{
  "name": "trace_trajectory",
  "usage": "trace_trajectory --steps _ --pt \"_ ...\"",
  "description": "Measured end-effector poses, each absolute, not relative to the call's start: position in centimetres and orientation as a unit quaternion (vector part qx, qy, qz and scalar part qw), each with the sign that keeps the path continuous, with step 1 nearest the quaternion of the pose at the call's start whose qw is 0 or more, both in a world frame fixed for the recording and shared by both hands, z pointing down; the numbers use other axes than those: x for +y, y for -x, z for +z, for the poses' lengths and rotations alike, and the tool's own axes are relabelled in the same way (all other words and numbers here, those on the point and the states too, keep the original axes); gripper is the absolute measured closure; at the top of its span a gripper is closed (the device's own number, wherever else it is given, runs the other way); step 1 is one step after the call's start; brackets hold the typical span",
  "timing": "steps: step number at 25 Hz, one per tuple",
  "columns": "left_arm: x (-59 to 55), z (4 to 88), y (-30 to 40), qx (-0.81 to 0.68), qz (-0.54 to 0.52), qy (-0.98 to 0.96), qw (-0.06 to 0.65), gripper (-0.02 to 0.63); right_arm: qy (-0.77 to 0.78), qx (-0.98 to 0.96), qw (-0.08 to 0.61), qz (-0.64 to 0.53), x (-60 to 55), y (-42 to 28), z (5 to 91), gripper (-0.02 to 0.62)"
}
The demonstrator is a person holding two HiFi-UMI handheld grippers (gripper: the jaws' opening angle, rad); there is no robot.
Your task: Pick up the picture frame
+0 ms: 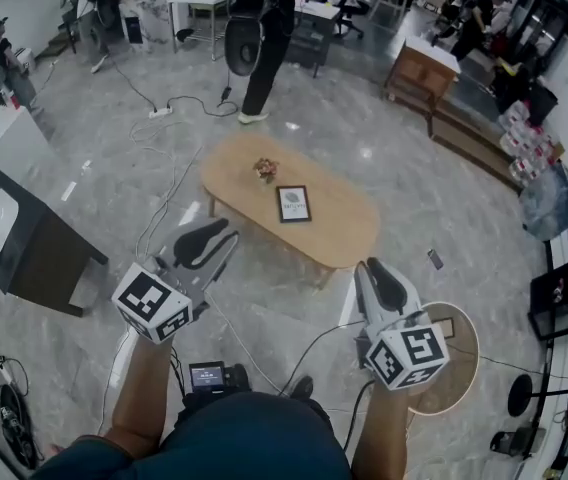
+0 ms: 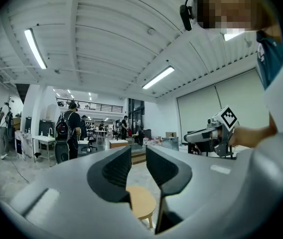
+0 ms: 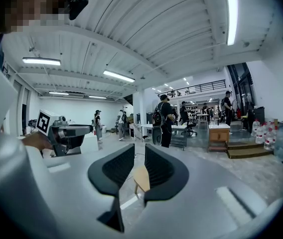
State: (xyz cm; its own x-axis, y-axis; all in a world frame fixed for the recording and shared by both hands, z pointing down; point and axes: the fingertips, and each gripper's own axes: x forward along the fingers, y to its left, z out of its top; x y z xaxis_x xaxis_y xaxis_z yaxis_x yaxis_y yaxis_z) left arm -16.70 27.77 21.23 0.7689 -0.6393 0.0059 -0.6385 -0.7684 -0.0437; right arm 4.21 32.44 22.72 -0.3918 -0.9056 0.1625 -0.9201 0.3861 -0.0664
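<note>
Facing the frame (image 1: pixel 293 204) from well back, with both grippers empty.
Lying flat near the middle of the oval counter (image 1: pixel 349 230), just beside a small bunch of flowers (image 1: pixel 265 170), long axis pointing away. Showing only a slim gap between the jaws of the left gripper (image 1: pixel 226 234), and much the same on the right gripper (image 1: pixel 372 266), nothing held in either. Placed ahead and rightward of the left jaws, ahead and leftward of the right, well apart from both; seemingly nearer the left, so probably calling for a forward reach and wider jaws first.
</note>
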Motion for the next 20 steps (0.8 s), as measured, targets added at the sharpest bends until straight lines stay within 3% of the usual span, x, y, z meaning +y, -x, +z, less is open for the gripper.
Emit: trace_trajectory --steps 9,20 --pt "24.9 21.5 18.5 0.326 0.005 0.945 0.009 0.518 -0.568 -0.818 0.044 0.081 30.5 -2.5 22.5 0.520" --pt "21.7 22.2 13.1 0.359 -0.023 0.933 0.008 0.518 -0.527 -0.844 0.025 0.095 24.8 -7.6 23.4 0.520"
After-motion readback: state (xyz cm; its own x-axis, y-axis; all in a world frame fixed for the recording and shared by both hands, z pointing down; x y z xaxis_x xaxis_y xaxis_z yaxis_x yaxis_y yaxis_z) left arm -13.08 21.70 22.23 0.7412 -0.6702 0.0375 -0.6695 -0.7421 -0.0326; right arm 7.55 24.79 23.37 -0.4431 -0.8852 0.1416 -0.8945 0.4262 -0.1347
